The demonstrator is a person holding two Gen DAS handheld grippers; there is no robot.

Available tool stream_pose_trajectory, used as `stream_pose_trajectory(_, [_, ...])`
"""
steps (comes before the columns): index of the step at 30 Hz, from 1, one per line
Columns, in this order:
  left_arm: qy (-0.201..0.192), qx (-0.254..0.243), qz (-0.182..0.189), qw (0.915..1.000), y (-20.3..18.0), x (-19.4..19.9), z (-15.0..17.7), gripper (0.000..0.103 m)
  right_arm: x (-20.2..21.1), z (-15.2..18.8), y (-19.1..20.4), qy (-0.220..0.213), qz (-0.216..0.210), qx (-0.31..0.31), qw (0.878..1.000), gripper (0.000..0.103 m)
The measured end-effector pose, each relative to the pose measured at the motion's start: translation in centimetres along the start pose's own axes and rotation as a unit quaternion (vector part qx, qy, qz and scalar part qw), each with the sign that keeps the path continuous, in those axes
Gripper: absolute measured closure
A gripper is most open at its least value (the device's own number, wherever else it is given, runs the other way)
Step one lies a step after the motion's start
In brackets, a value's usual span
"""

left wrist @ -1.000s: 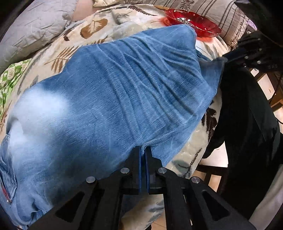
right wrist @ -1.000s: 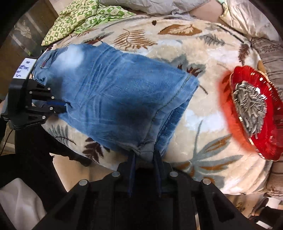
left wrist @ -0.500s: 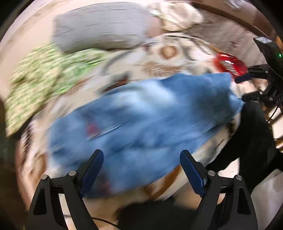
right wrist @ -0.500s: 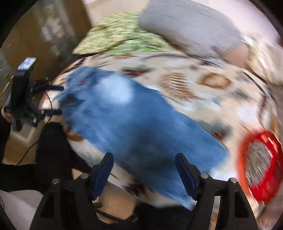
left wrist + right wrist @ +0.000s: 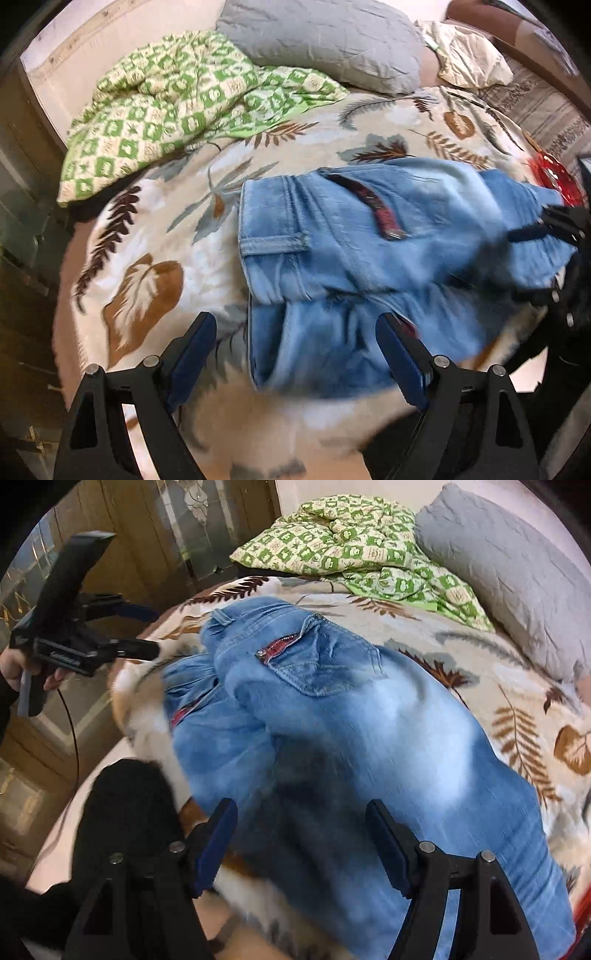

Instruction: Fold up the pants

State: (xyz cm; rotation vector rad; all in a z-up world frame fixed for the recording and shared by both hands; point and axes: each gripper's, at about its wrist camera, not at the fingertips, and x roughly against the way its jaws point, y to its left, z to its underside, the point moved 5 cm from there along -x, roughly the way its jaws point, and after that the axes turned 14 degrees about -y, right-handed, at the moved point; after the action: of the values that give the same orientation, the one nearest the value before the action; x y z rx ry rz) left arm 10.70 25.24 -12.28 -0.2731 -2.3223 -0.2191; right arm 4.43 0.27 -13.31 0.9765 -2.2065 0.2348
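Although the faded blue denim pants (image 5: 369,258) already lie doubled over on the cream leaf-print blanket (image 5: 147,258), you are not finished: judging by how they lie, one fold across is made and the bundle is long enough for another. Both of your tools have just been opening their jaws and nothing is between them now. Your left gripper (image 5: 295,350) hangs above the near edge at the waistband end with its blue pads spread wide and clear of the cloth, and your right gripper (image 5: 299,834) hovers over the darker lower part of the jeans, its pads likewise parted and empty. The pants sit near the bed's front edge, waistband towards the green checked quilt (image 5: 177,99) and the grey pillow (image 5: 325,40), the other end reaching towards the red glass dish (image 5: 554,177). The top layer shows a back pocket (image 5: 325,661) with a red trim, its edges do not line up neatly with the layer underneath, and the denim looks thick and softly rumpled rather than flat.
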Motion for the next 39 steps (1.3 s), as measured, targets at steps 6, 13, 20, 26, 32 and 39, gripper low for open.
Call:
stream_pose_trajectory(6, [0.003,0.059,0.06,0.9965,1.3,-4.5,0.2,0.037,-4.9,-0.8,0.8,-0.004,0.066,0.024,0.998,0.029])
stream_pose_trajectory(13, [-0.019,0.039,0.11,0.993,0.1,-0.6,-0.5,0.08,-5.1,-0.9,1.3,0.014,0.008,0.042,0.999,0.093])
stream_pose_trajectory(20, [-0.049,0.082,0.151,0.9839,0.8,5.3,0.4,0.081,1.0,-1.2,1.3,-0.005,-0.067,0.019,0.998,0.093])
stream_pose_trajectory(26, [0.073,0.079,0.103,0.9889,0.4,-1.4,6.2,0.077,-1.8,1.6,2.1,0.035,-0.068,0.028,0.997,0.093])
stream_pose_trajectory(32, [0.051,0.08,0.078,0.9925,0.1,-0.2,5.2,0.038,-3.2,2.1,2.7,0.05,-0.046,0.047,0.997,0.082])
stream_pose_trajectory(39, [-0.054,0.055,-0.01,0.9969,-2.0,6.0,-0.8,0.008,1.8,0.9,0.0,0.005,-0.02,0.013,1.0,0.013])
